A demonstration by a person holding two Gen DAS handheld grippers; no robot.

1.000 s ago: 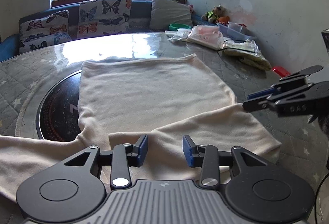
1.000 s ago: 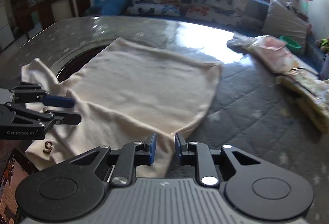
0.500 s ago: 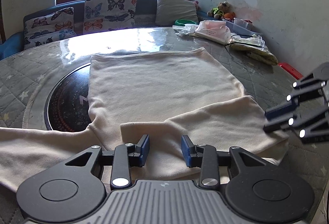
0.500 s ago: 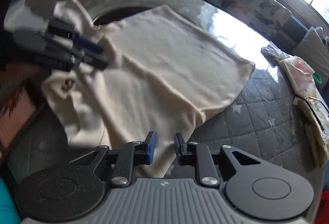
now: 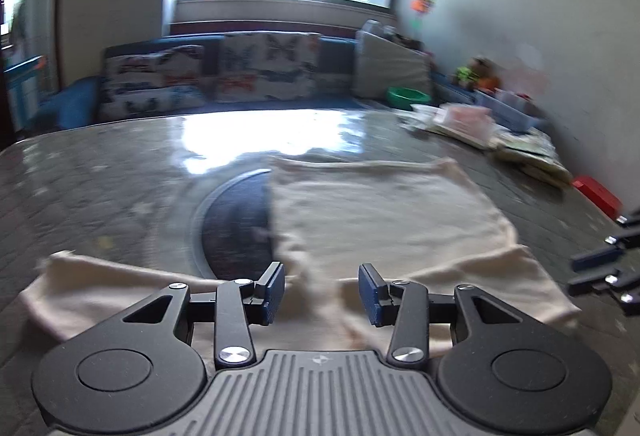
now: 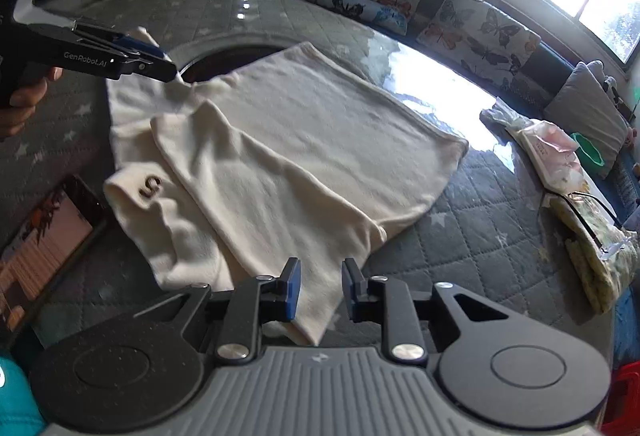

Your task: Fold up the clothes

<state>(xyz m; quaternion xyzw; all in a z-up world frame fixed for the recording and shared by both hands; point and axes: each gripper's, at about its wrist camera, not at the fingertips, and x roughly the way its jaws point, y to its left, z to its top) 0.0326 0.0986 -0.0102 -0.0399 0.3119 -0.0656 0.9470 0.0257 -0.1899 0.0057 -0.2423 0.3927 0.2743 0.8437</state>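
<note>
A cream shirt (image 6: 304, 140) is spread flat on the table (image 6: 472, 236), near the edge where the person stands. Part of it lies over a dark round plate (image 5: 236, 228) set in the middle of the table. One sleeve (image 6: 256, 180) is already folded over the body of the shirt, so the shirt is made narrower on that side. The other sleeve (image 5: 92, 284) is still stretched out flat toward the left side of the table, seen in the left wrist view. It looks like the next part to be folded in.

The left tongs (image 5: 322, 290) are held low over the near part of the shirt, between the body and the stretched sleeve. Their jaws have just been opening, and nothing is pinched between them. They are let go, likely so a new bit of cloth can be picked up.

The right tongs (image 6: 320, 290) are held over the near edge of the folded sleeve. Their jaws have just been opening a little too. Cloth is seen in the gap below them, but it is not squeezed by the pads, so these tongs are let go as well.

A phone (image 6: 48, 240) is lying at the near left corner. Some bags (image 6: 560, 164) are piled at the far right edge, well away from the shirt, so room is left for folding.
</note>
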